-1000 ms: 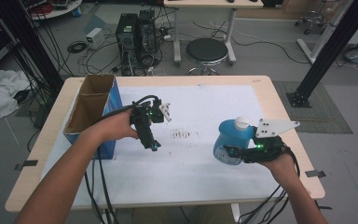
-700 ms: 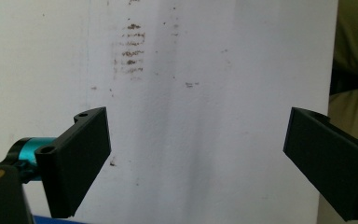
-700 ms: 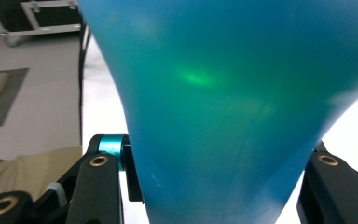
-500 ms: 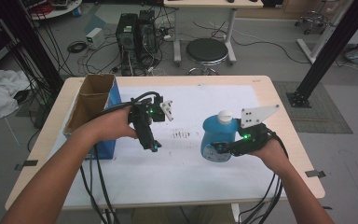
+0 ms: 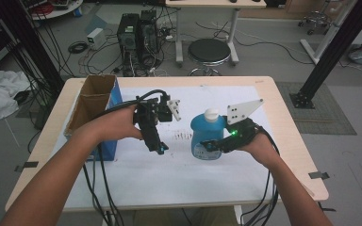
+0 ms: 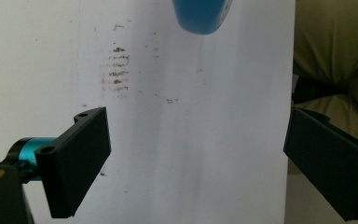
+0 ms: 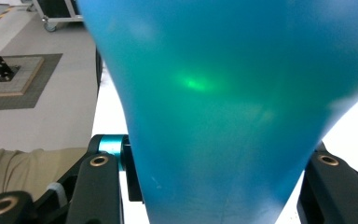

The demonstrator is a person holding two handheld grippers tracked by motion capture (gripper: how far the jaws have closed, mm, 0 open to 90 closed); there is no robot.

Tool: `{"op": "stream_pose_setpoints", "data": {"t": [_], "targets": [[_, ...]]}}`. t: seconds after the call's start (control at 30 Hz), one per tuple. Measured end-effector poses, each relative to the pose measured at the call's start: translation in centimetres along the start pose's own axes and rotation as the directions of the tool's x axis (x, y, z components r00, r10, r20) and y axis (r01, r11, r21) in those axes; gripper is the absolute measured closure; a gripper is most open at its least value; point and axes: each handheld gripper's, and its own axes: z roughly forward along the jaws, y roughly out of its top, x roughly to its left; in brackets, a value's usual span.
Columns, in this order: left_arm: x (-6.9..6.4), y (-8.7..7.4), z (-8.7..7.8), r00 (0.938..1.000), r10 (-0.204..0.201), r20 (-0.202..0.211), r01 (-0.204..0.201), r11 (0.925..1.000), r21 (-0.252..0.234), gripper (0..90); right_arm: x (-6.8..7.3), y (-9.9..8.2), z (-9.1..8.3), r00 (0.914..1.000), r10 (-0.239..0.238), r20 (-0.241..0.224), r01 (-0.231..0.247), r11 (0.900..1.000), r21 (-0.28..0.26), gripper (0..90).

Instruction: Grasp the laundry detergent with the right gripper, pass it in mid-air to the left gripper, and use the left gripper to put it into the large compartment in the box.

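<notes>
**Blue bottle clamped in the right gripper, left gripper spread above the table**

High view: A person's two forearms reach in from the bottom edge over a wooden table covered by a white sheet. The right gripper pinches a blue bottle with a white cap; the bottle stands upright near the middle of the sheet, a little to the right. A green light glows on the gripper body, and a grey three-cornered plate rises above it. The left gripper is held near the left of the bottle, apart from it, jaws pointing down toward the sheet. Small brown marks lie on the sheet between the two grippers. An open cardboard box with a blue side stands at the table's left edge, behind the left forearm.

Left gripper view: The two black jaws stand wide apart with nothing between them, above the white sheet. The brown marks show ahead, and the bottle's blue base sits at the top edge.

Right gripper view: The blue bottle is very close, its body wedged between the two black jaws, which press on either side. A green reflection shines on the plastic.
</notes>
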Motion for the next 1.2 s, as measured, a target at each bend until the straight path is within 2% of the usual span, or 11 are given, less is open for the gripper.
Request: {"op": "stream_pose_setpoints", "data": {"t": [0.17,0.4,0.87,1.2], "targets": [[0.1,0.6,-0.4,0.9997,-0.012,0.021,0.012,0.9998,0.016,7.4,-0.3,0.0,1.3,0.9997,0.000,-0.026,0.000,0.9999,0.015,45.6],[0.4,1.7,-0.7,0.9994,-0.006,0.035,0.005,0.9996,0.027,7.3,-0.4,0.4,2.8,0.9984,-0.002,-0.056,0.004,0.9997,0.026,45.7],[0.6,3.4,-0.9,0.9982,0.011,0.058,-0.013,0.9995,0.030,7.3,-0.3,1.5,5.1,0.9962,-0.005,-0.087,0.007,0.9996,0.026,45.9],[1.0,4.4,-1.0,0.9979,0.016,0.063,-0.019,0.9993,0.033,7.3,-0.2,2.5,6.4,0.9948,-0.028,-0.098,0.031,0.9990,0.033,45.8]]}}
